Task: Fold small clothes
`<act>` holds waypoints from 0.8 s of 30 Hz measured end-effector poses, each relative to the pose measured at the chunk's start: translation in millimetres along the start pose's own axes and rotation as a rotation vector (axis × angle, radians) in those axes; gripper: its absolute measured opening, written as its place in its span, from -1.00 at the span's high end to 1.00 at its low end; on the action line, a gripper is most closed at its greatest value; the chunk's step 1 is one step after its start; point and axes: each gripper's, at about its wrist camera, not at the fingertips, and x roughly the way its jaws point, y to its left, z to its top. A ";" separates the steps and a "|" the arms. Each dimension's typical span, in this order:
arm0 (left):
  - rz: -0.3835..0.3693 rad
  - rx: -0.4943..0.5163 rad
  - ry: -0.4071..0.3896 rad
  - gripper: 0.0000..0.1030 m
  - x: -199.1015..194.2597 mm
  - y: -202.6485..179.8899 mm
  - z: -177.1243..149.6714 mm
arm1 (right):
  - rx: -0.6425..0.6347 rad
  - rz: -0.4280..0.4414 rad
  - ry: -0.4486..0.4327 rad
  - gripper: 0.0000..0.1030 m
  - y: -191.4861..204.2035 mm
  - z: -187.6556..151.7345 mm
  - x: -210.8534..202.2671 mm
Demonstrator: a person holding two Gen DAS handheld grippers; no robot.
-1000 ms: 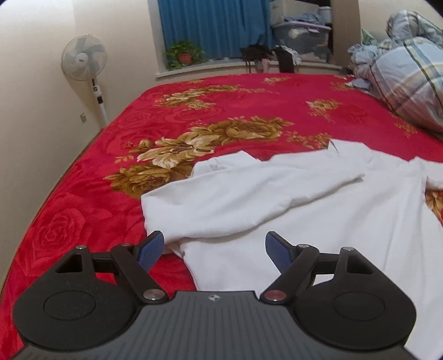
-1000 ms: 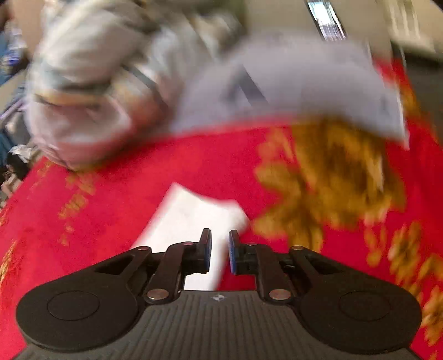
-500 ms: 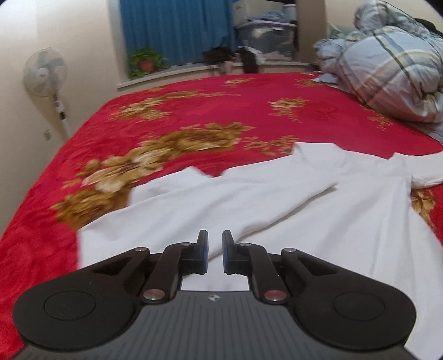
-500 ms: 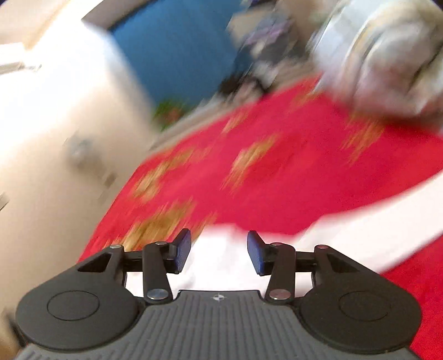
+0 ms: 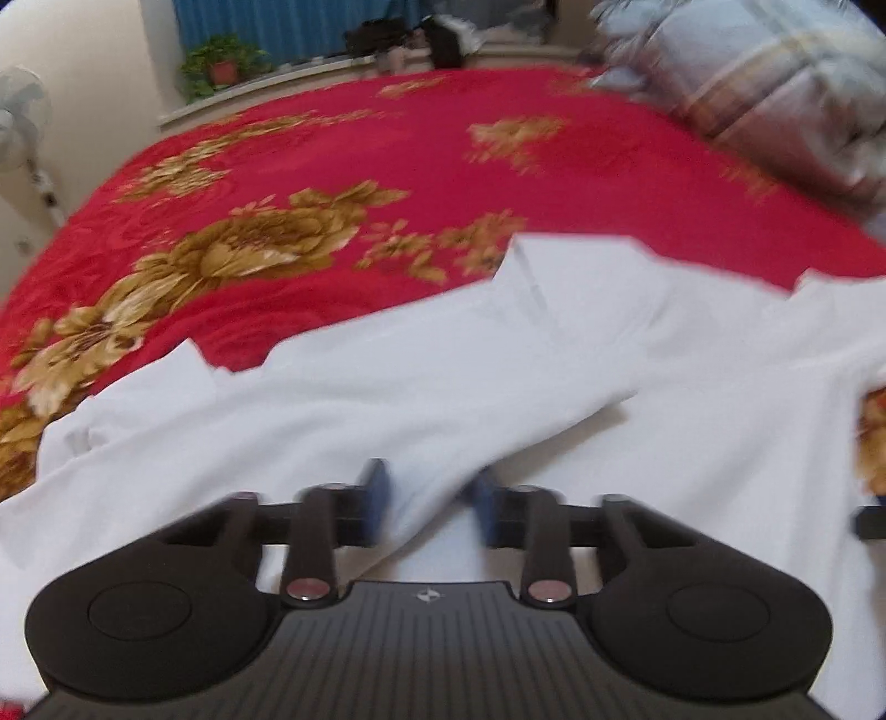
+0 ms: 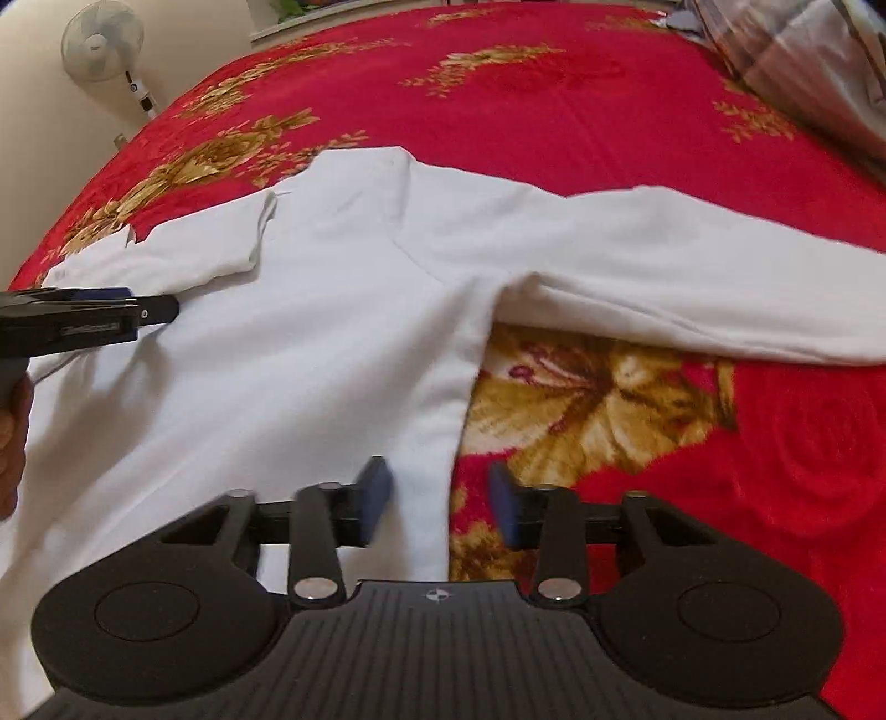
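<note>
A white long-sleeved garment lies spread on the red flowered bedspread. In the left wrist view my left gripper is open, its blue pads either side of a raised fold of the white cloth. In the right wrist view my right gripper is open, straddling the garment's right side edge near the hem. One sleeve stretches out to the right. The left gripper shows at the left edge, lying over the cloth.
A plaid quilt is heaped at the bed's far right. A standing fan is by the left wall. A potted plant and clutter sit on the window ledge beyond the bed.
My left gripper went from shut to open and moved forward over the garment. My right gripper swung round onto the garment's right edge and opened wider.
</note>
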 end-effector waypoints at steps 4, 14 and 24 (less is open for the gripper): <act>0.155 -0.019 -0.142 0.89 -62.2 63.2 -1.7 | 0.010 0.022 0.005 0.89 -2.0 4.6 -2.8; 0.601 -0.700 -0.196 0.87 -244.7 360.9 -161.9 | -0.009 0.012 0.026 0.86 1.2 4.2 -1.4; 0.405 -1.425 -0.237 0.27 -281.5 459.0 -299.4 | -0.023 0.023 0.031 0.92 -3.5 -0.7 -8.6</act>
